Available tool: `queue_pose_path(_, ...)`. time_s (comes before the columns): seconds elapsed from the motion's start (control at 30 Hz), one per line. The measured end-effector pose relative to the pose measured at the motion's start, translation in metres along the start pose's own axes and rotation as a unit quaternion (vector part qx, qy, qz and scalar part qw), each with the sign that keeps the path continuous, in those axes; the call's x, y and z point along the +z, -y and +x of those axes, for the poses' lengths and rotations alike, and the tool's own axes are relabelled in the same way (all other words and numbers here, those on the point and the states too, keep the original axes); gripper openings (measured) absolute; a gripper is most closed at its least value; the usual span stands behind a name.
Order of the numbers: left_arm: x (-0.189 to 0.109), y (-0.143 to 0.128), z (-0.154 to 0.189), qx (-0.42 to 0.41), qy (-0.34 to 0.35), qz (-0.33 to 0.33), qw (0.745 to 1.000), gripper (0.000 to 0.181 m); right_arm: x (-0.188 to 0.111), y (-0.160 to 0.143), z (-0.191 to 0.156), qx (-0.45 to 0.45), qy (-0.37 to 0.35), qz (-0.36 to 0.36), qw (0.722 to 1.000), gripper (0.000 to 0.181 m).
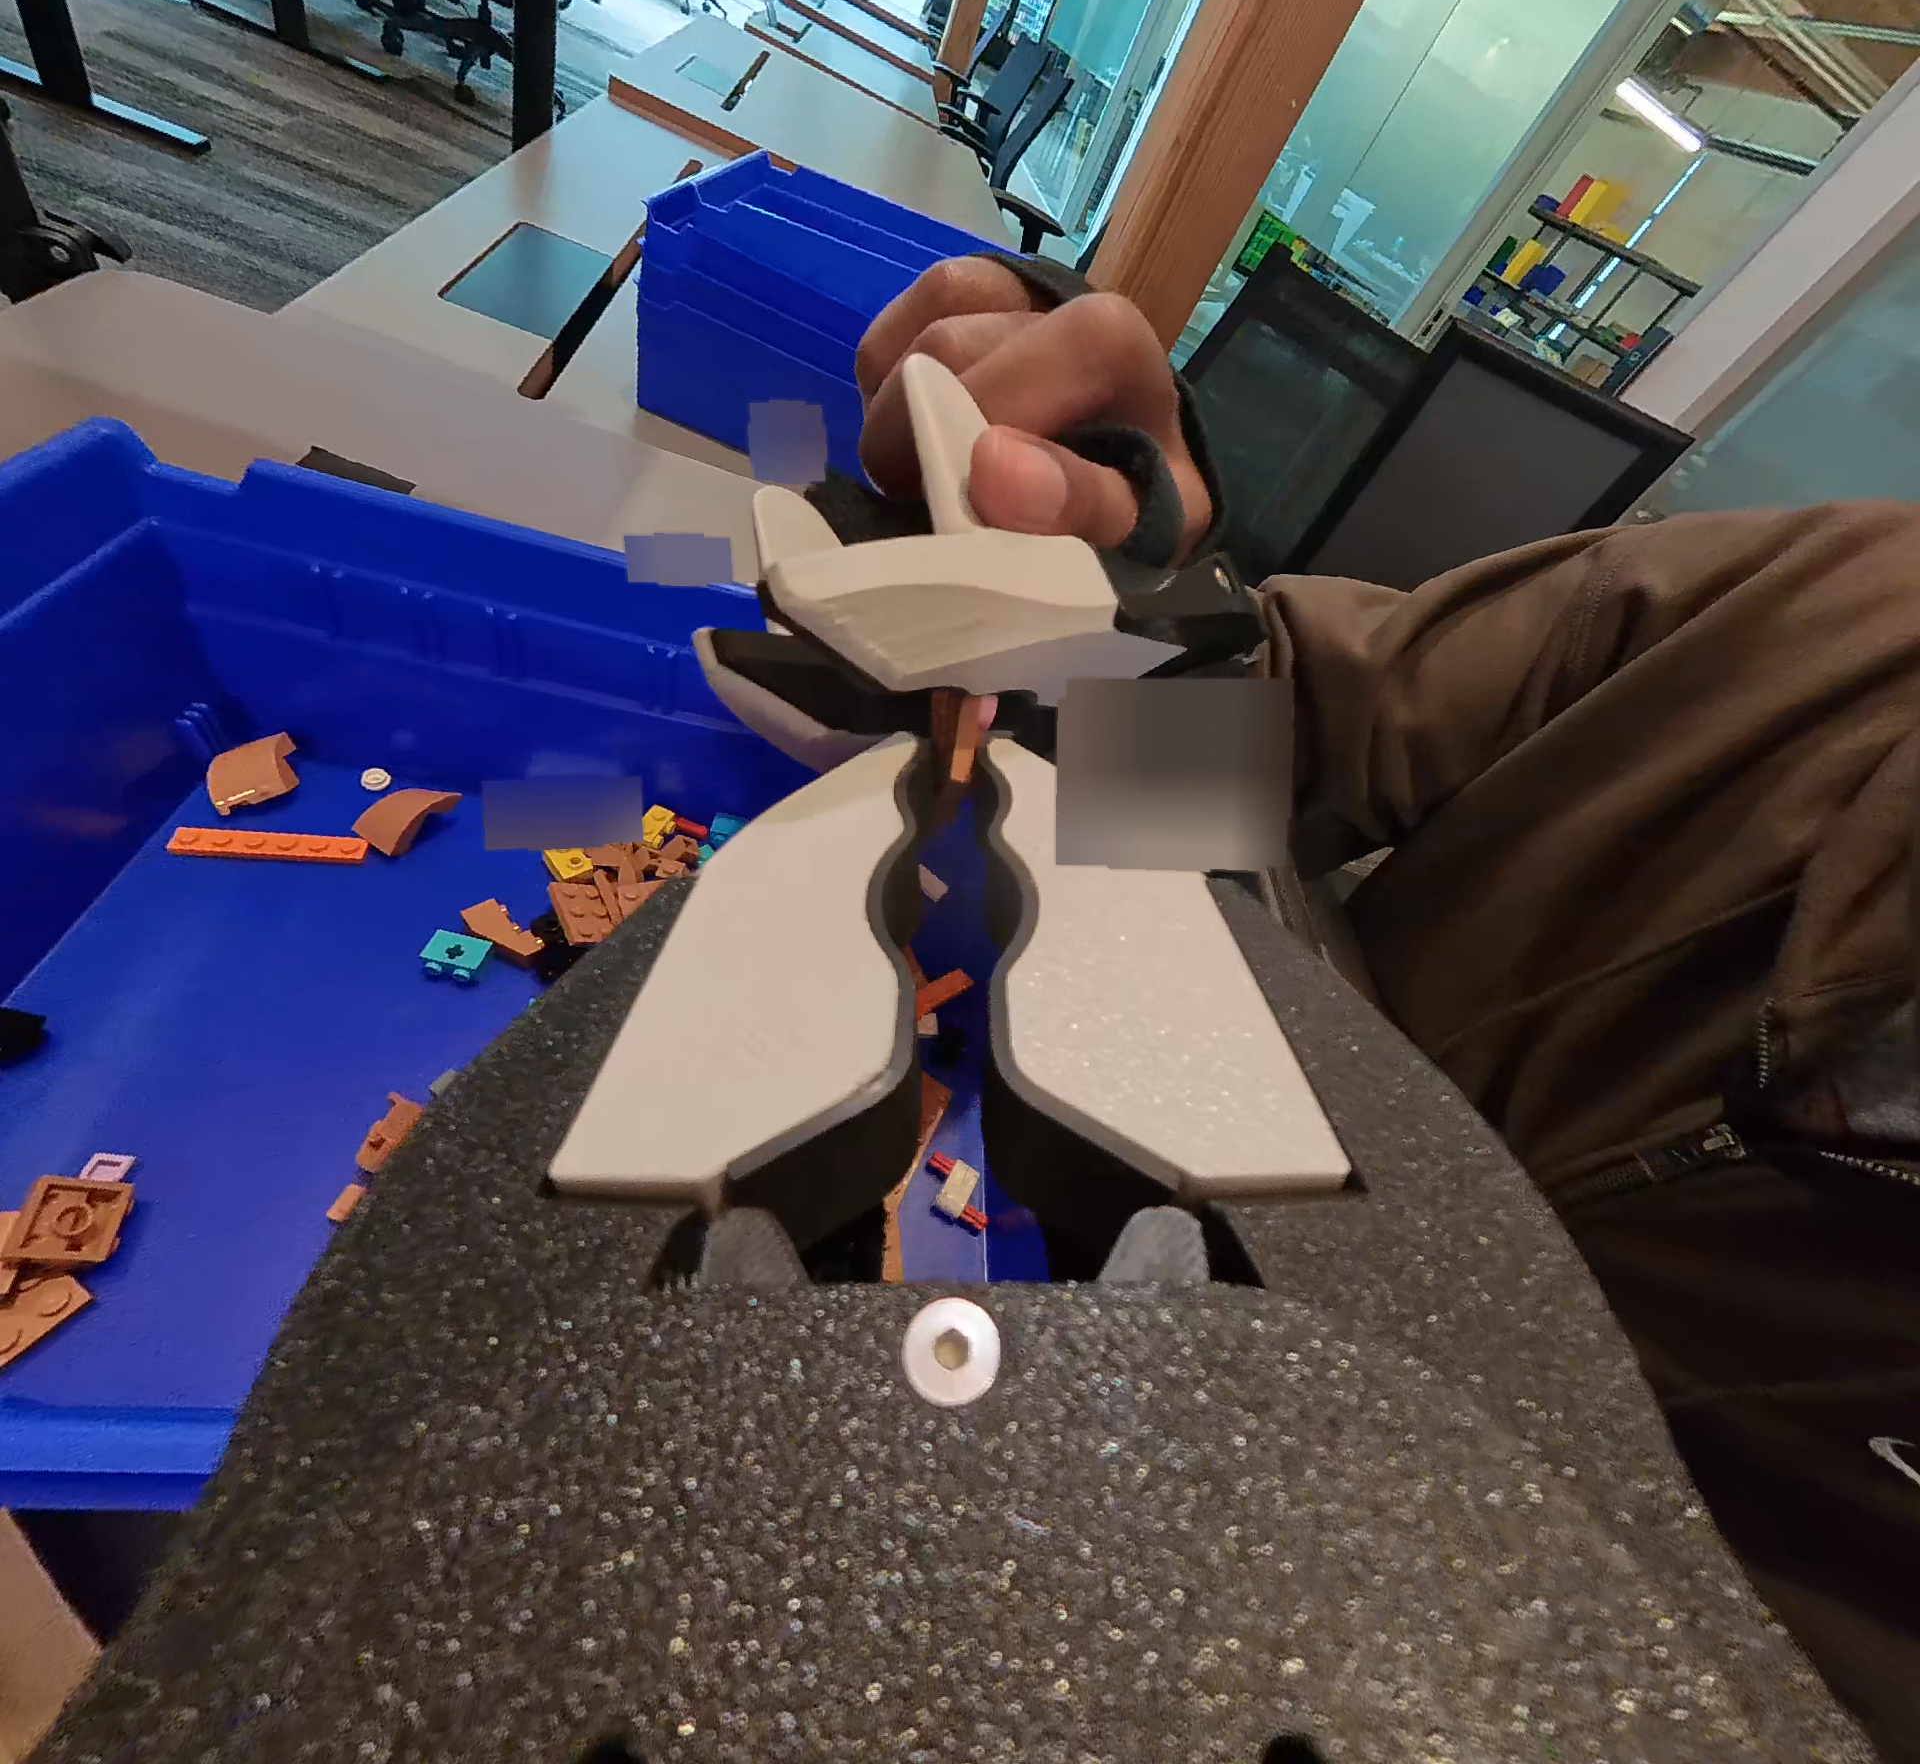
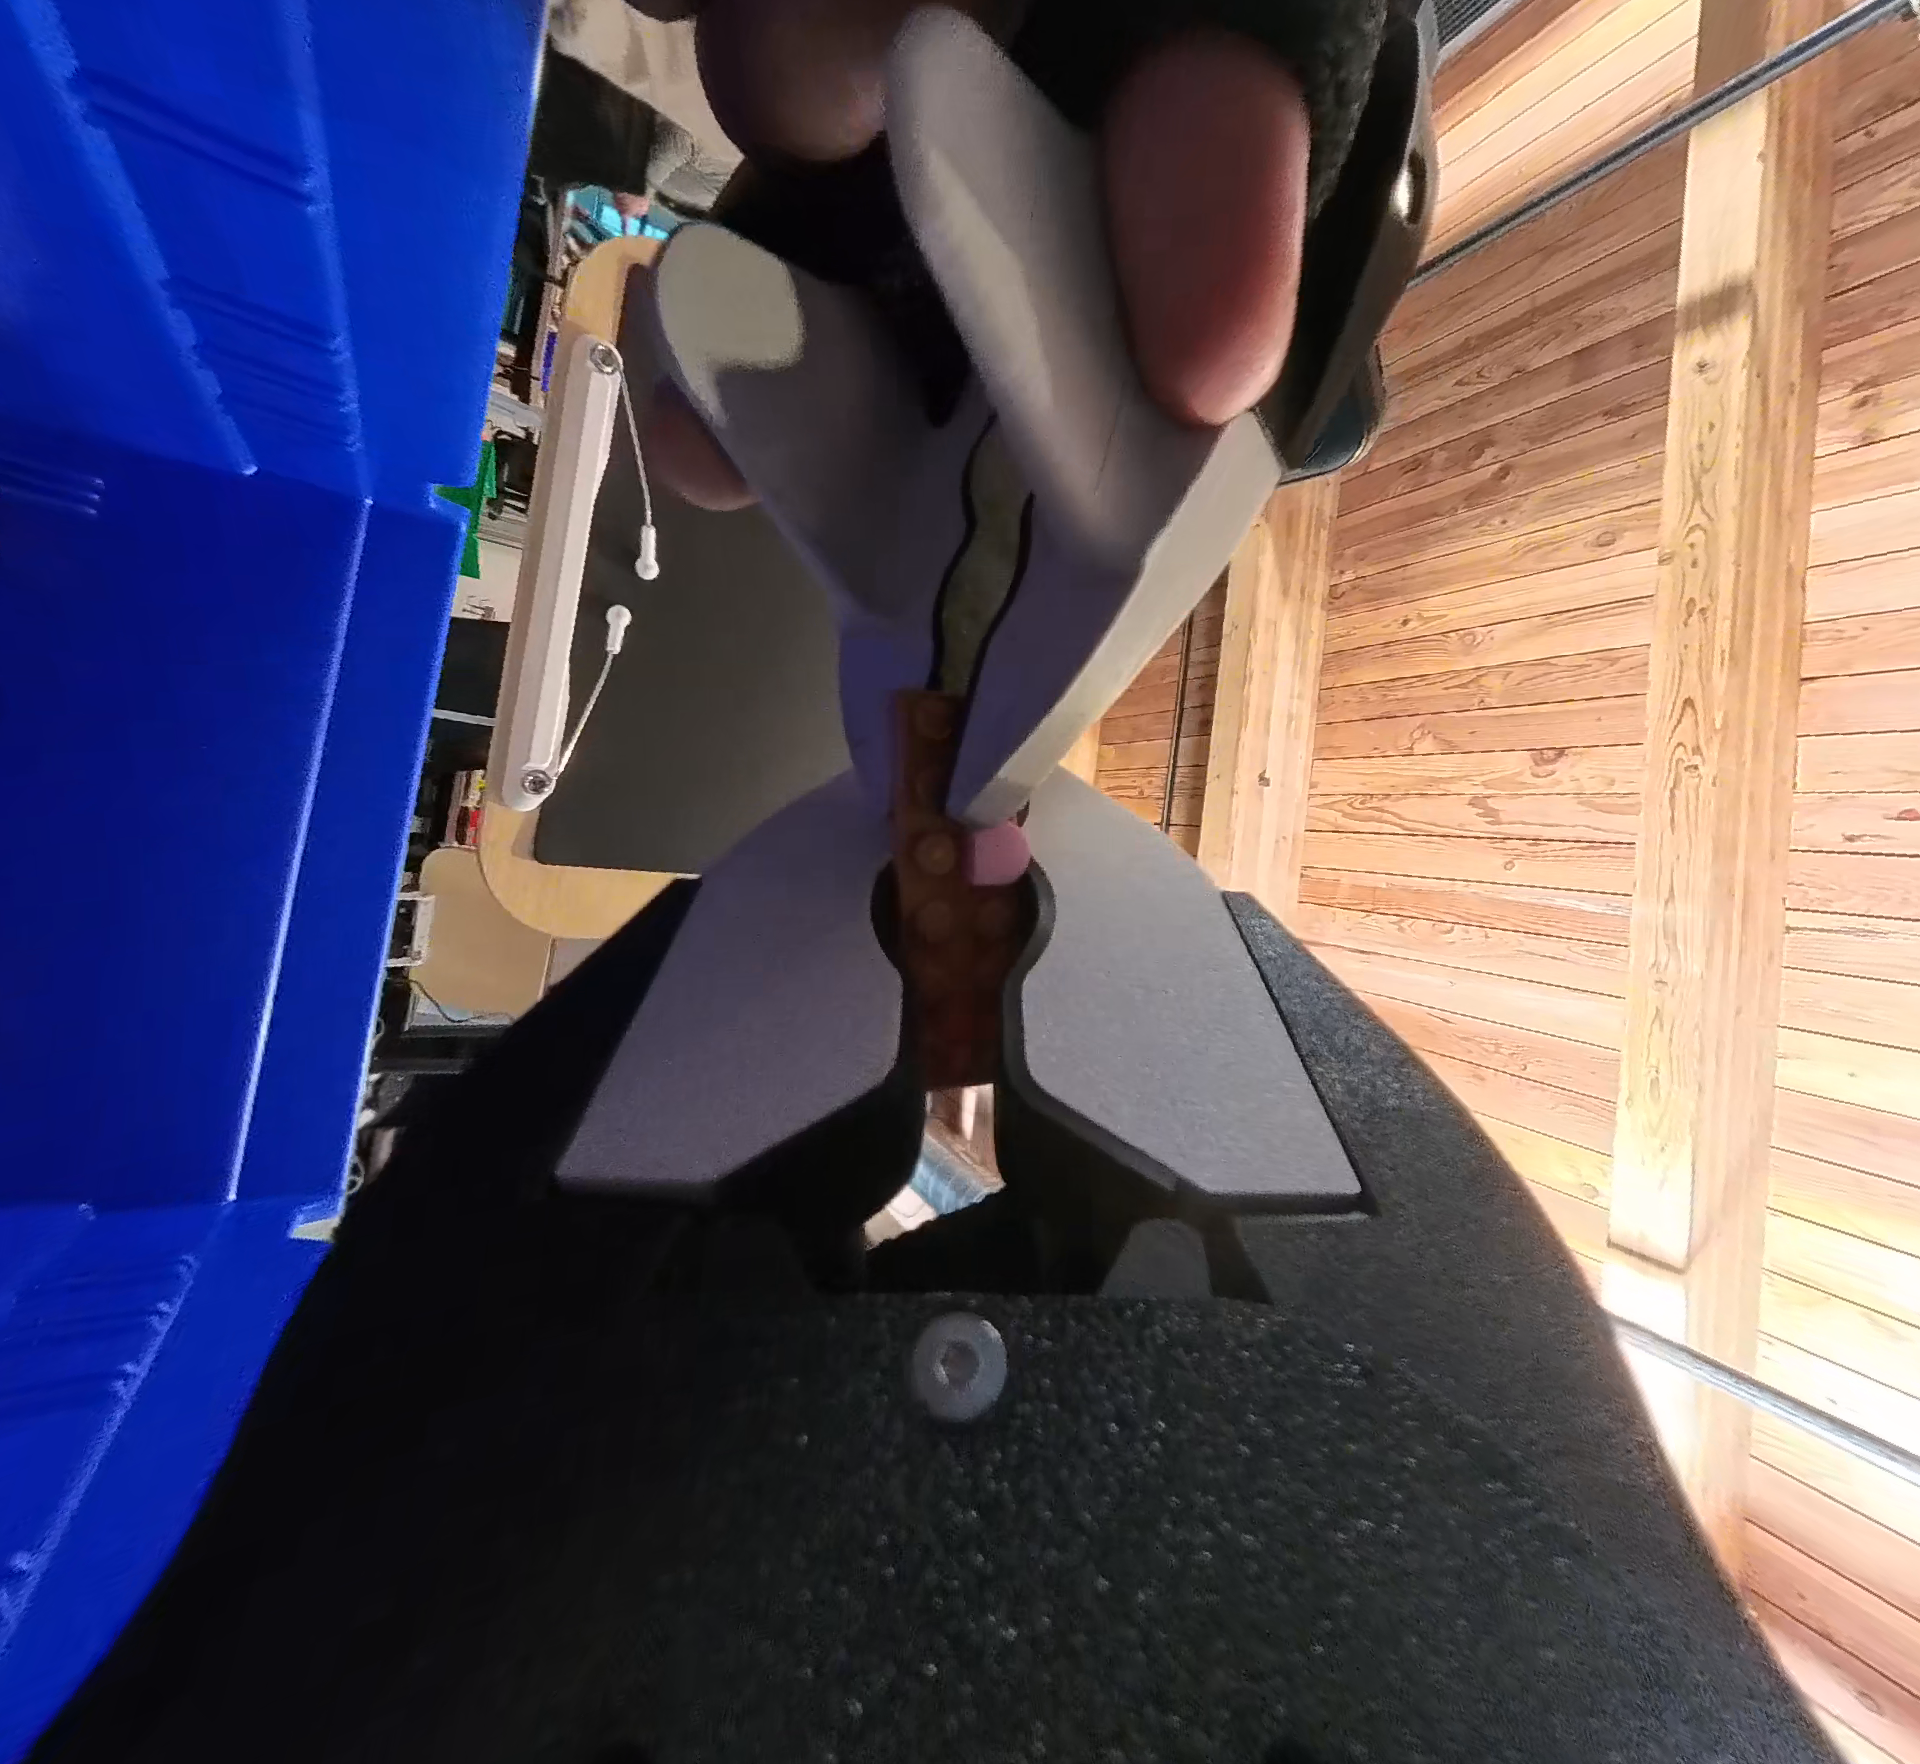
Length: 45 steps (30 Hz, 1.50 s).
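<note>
Here the left gripper (image 1: 951, 764) is clamped on the end of a brown studded plate (image 1: 958, 746), held above a blue bin (image 1: 436, 613). The right gripper (image 2: 961, 867) is clamped on the same brown studded plate (image 2: 948, 945), meeting the other gripper tip to tip; a small pink piece (image 2: 995, 857) sits on the plate just beside the fingertips. A hand (image 1: 1023, 405) at 12 o'clock in the left wrist view grips the right tool's handle. Loose bricks (image 1: 592, 888) lie scattered on the bin floor toward 9 o'clock. A stack of blue bins (image 1: 769, 291) stands on the table (image 1: 416, 405) at 11 o'clock.
</note>
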<state>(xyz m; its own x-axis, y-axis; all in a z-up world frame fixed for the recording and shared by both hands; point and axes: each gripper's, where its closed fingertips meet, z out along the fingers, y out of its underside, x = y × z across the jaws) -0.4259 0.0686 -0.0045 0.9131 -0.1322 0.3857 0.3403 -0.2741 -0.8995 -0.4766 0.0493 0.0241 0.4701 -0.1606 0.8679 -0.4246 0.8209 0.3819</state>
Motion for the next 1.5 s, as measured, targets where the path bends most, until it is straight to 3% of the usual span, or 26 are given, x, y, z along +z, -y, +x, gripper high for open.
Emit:
queue_pose_path(0.37,0.001,0.003,0.003,0.008,-0.005,0.009,1.0,0.006,-0.002,-0.001,0.008,0.003,-0.03,0.005,1.0,0.009)
queue_pose_path(0.6,0.002,0.003,-0.008,0.118,0.123,-0.038,0.985,0.005,0.003,-0.004,-0.009,0.081,0.046,0.0,0.996,0.014)
queue_pose_path(0.9,-0.001,0.006,-0.01,0.224,0.236,-0.094,0.941,0.005,0.004,-0.004,-0.014,0.16,0.1,-0.011,0.982,0.016)
queue_pose_path(1.5,-0.005,0.012,-0.007,0.162,0.211,-0.057,0.962,0.005,0.004,-0.007,-0.011,0.173,0.099,-0.015,0.98,0.023)
